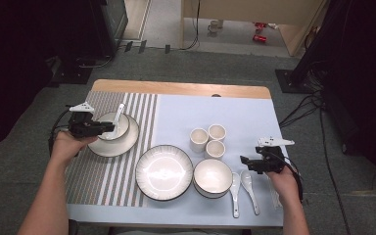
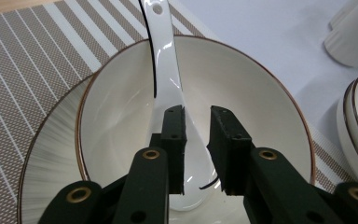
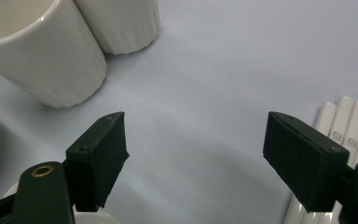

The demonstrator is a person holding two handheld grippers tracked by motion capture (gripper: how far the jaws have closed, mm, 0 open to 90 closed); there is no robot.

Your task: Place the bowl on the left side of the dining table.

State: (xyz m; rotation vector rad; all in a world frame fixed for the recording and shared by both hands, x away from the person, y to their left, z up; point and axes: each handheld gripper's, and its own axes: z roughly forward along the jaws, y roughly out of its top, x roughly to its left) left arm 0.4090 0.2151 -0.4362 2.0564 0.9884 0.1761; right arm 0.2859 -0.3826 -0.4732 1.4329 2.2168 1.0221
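Note:
A white ceramic spoon (image 2: 165,60) lies in a white bowl (image 2: 261,70), its handle leaning over the far rim. That bowl sits on a ribbed plate (image 2: 46,149) on the striped placemat (image 1: 93,171). My left gripper (image 2: 196,112) hovers just over the spoon's scoop, and the narrow gap between its jaws leaves the pads off the spoon. In the high view the left gripper (image 1: 112,128) reaches over this bowl (image 1: 108,132) from the left. My right gripper (image 3: 196,135) stands wide open above the pale blue mat with nothing between its jaws, to the right of a second bowl (image 1: 213,177).
Three white cups (image 1: 208,137) cluster mid-table. A large ribbed plate (image 1: 164,172) lies at the front centre. Two more spoons (image 1: 242,188) rest beside the second bowl, and white chopsticks (image 3: 349,126) lie by the right gripper. The table's right edge is close.

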